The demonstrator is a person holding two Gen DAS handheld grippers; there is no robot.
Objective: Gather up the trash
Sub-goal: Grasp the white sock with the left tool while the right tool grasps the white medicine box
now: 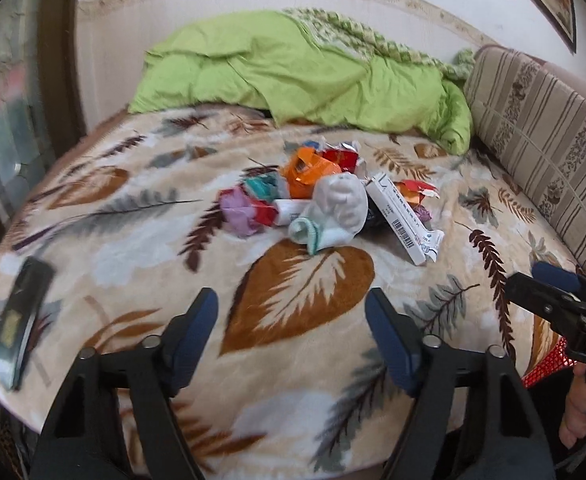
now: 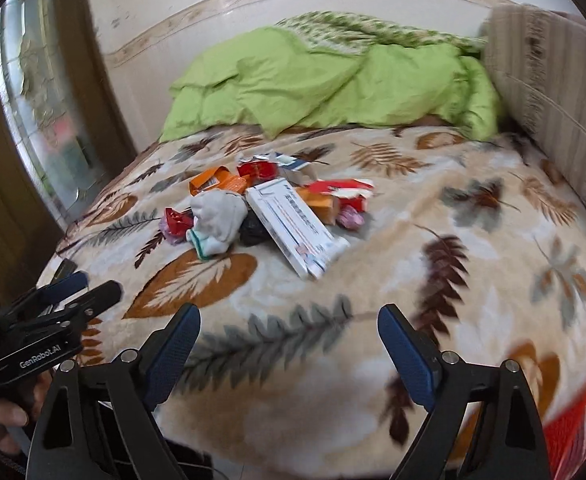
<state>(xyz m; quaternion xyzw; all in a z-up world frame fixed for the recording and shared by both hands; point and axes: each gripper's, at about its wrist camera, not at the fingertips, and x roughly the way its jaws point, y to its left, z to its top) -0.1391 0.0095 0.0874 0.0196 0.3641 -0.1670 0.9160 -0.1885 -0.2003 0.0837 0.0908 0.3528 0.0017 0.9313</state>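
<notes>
A heap of trash lies mid-bed on the leaf-patterned blanket (image 1: 305,292): a white carton with a barcode (image 1: 403,220), an orange wrapper (image 1: 305,168), red wrappers (image 1: 341,158), a pink crumpled bag (image 1: 239,212) and a white sock (image 1: 333,212). The right wrist view shows the same carton (image 2: 297,228), sock (image 2: 217,220) and orange wrapper (image 2: 217,180). My left gripper (image 1: 291,312) is open over the near blanket, short of the heap, nothing between its fingers. My right gripper (image 2: 289,328) is open too, empty, also short of the heap.
A green quilt (image 1: 293,68) is bunched at the far end by the wall. A striped cushion (image 1: 541,136) lines the right side. A dark flat device (image 1: 23,312) lies at the blanket's left edge. Something red and mesh-like (image 2: 581,420) shows at the lower right.
</notes>
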